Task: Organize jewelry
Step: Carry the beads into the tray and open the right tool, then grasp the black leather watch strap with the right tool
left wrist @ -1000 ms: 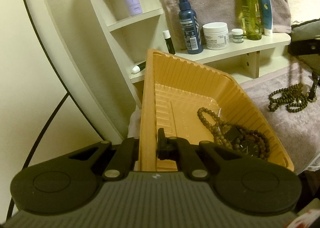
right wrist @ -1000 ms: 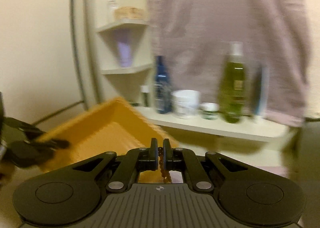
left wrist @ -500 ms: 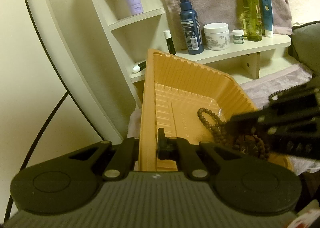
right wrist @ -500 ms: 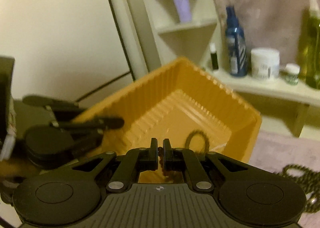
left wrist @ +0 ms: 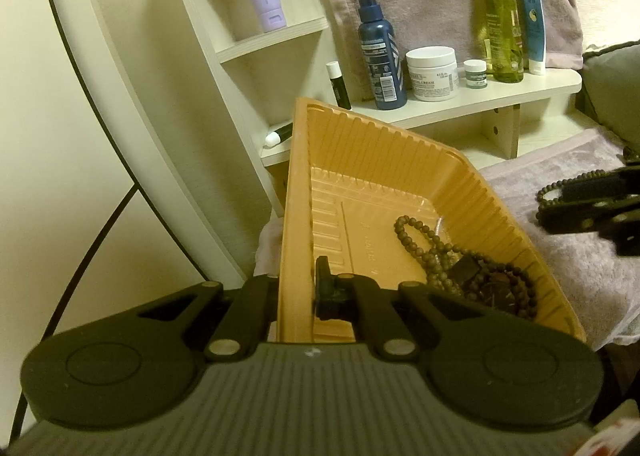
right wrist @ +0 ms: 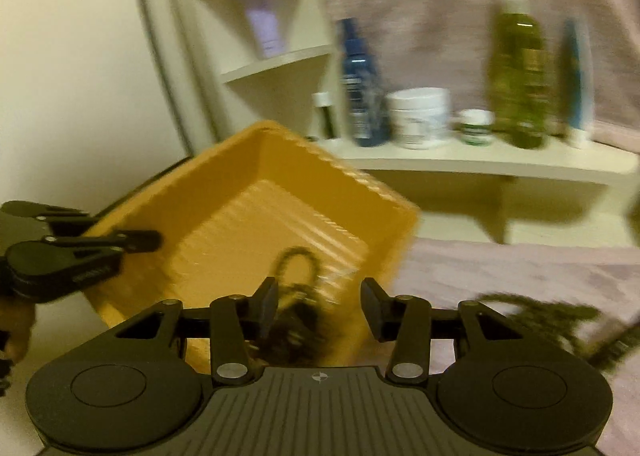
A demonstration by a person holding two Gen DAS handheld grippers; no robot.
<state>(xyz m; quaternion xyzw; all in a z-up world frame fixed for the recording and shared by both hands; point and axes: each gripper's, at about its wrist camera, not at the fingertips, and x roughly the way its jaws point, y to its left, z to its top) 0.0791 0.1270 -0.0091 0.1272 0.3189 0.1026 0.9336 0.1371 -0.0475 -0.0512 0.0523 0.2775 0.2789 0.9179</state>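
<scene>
Tilted orange tray holding dark brown bead strands.

The left gripper is clenched on the tray's ribbed side wall; the right gripper has its jaws opening, nothing pinched between them. One tangle of round wooden beads lies inside the tray; a second bead strand rests on the pink towel beside it.

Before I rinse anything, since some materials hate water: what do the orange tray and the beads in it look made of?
The orange tray looks like thin moulded plastic, slightly glossy, with ribbed walls. The beads look like matte brown wood or seed, round and dull; I can't tell which.
</scene>
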